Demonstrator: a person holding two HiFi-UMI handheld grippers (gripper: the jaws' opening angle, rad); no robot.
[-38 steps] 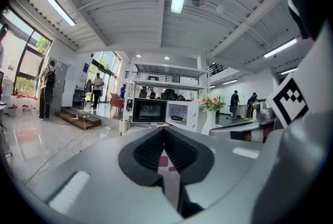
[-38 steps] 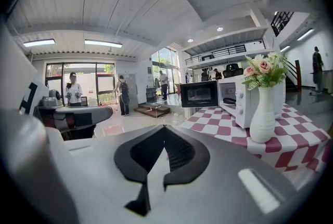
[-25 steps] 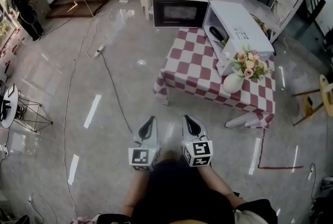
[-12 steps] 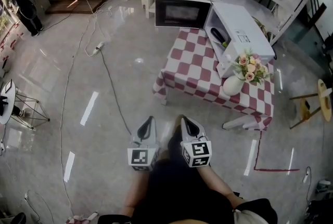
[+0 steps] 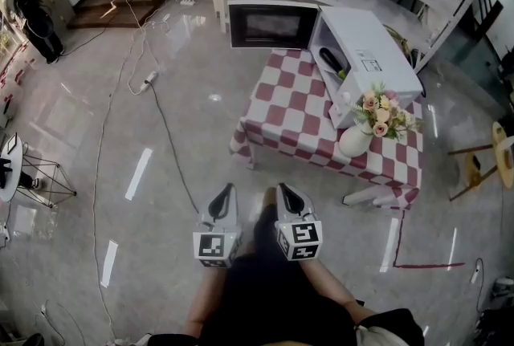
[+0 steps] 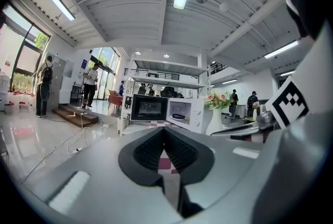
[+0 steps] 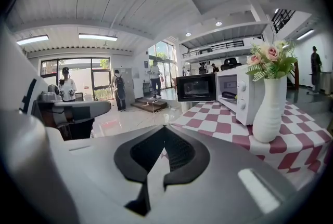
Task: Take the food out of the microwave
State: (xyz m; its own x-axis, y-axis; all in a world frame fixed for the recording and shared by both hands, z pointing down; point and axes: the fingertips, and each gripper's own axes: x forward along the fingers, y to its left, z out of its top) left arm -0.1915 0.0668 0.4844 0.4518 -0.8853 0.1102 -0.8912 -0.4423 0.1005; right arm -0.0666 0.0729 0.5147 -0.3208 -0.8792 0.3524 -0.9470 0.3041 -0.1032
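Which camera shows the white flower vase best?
The right gripper view: the vase stands close and large, side-on, with its flowers on top. The head view shows it small, from above, beside the microwave. The left gripper view shows it small and far off.

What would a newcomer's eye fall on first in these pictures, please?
The red-checked table stands out on the grey floor, bearing a white microwave with its door swung open and a dark item inside. A vase of flowers stands beside it.
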